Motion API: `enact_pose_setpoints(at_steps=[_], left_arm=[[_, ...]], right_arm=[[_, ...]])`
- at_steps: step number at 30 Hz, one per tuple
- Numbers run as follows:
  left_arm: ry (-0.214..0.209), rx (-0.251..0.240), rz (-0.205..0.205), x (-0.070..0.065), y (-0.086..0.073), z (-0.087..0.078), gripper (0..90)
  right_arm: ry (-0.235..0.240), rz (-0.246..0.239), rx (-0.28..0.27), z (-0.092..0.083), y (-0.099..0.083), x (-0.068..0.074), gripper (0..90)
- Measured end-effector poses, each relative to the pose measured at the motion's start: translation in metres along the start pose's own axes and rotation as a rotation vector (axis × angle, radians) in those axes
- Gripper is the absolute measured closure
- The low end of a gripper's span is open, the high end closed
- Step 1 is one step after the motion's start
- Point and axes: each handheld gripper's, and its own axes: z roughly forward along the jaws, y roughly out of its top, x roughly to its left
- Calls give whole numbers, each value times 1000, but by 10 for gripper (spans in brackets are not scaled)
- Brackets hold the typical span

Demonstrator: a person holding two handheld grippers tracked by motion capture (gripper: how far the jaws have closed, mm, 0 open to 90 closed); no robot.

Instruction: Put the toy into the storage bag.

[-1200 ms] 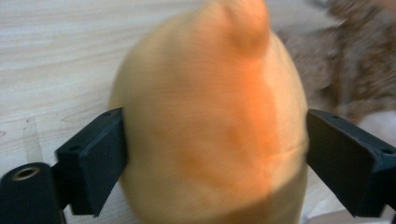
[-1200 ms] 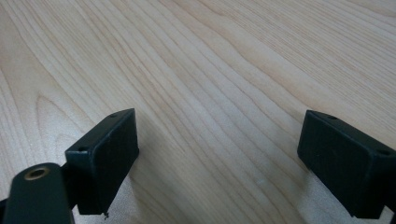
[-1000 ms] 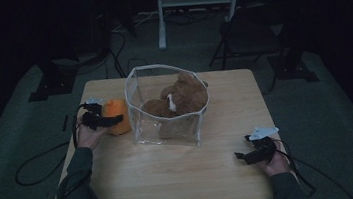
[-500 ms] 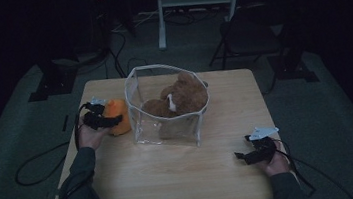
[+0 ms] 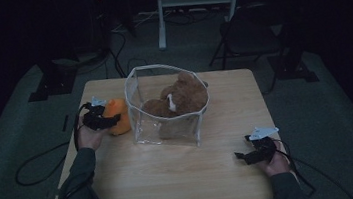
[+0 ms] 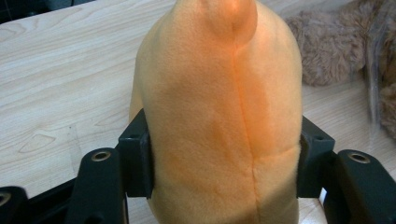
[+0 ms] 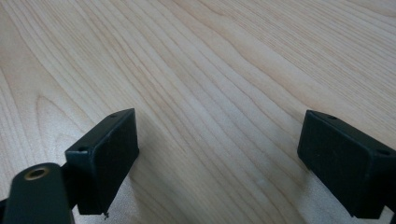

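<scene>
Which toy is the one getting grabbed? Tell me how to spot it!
Find the clear plastic box in the middle of the wooden table. Just left of it sits an orange plush toy, with the left gripper closing its jaws on its sides. It is smooth and orange; the toys in the box are brown and shaggy.

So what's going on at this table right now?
A person at a wooden table holds a gripper in each hand. The left gripper has just been closing its jaws on an orange plush toy, and the pads now press on its sides. The toy sits on the table beside a clear bin that holds brown plush toys. The right gripper rests open over bare tabletop, with nothing between its jaws.
</scene>
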Motion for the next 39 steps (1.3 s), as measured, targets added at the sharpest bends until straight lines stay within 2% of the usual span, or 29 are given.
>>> enact_pose_setpoints(at_steps=[19, 28, 39], left_arm=[[24, -62, -21, 5, 4, -21, 410], [30, -72, -4, 4, 8, -29, 409], [57, -95, -14, 8, 7, -42, 408]], right_arm=[[0, 0, 0, 0, 0, 0, 116], [0, 0, 0, 0, 0, 0, 116], [0, 2, -1, 0, 0, 0, 116]])
